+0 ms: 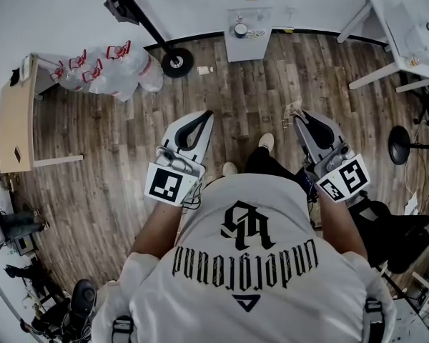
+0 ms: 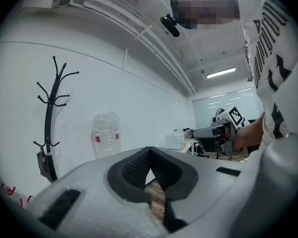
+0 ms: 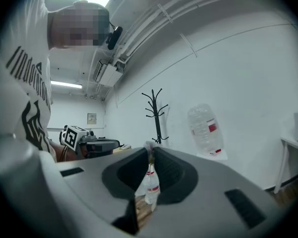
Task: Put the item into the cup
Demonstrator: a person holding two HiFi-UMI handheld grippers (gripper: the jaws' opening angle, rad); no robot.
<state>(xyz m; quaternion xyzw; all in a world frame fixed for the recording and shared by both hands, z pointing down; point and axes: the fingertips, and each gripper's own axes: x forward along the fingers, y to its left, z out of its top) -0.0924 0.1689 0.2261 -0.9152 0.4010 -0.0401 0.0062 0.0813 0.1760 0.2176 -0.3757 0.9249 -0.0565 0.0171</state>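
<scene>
Grey moulded jaws with black ribbed pads made up the right gripper (image 3: pixel 150 151). Its jaws stood almost together, nipping a small, pale, crumpled item (image 1: pixel 294 108) at their very tips. The item was whitish to tan and irregular in outline, and it projected slightly past the tips. What it was made of could not be determined.

The left gripper (image 2: pixel 150 151) had its jaws closed tip to tip with nothing between them. Only floor planks showed through the gap behind the pads.

Both grippers were held level, side by side and well apart, in front of the person (image 1: pixel 268 263), who wore a white shirt with black lettering. The item hung in the air above the brown wood-plank floor (image 1: pixel 250 106), carried by the right gripper alone.

Containers noted:
- A heap of clear plastic bottles (image 1: pixel 107 70) with red markings lay at the far left edge of the floor. It was against the white wall (image 1: pixel 57 6) and just beside the end of a light wooden table (image 1: pixel 16 116). The bottles appeared empty.
- A larger clear bottle (image 3: pixel 206 129) with a red label showed upright against the wall. Its contents could not be determined.

A black coat stand (image 3: pixel 156 114) stood near the heap, at the wall edge of the floor. A white cabinet (image 1: pixel 247 31) stood against the same wall, further right.
</scene>
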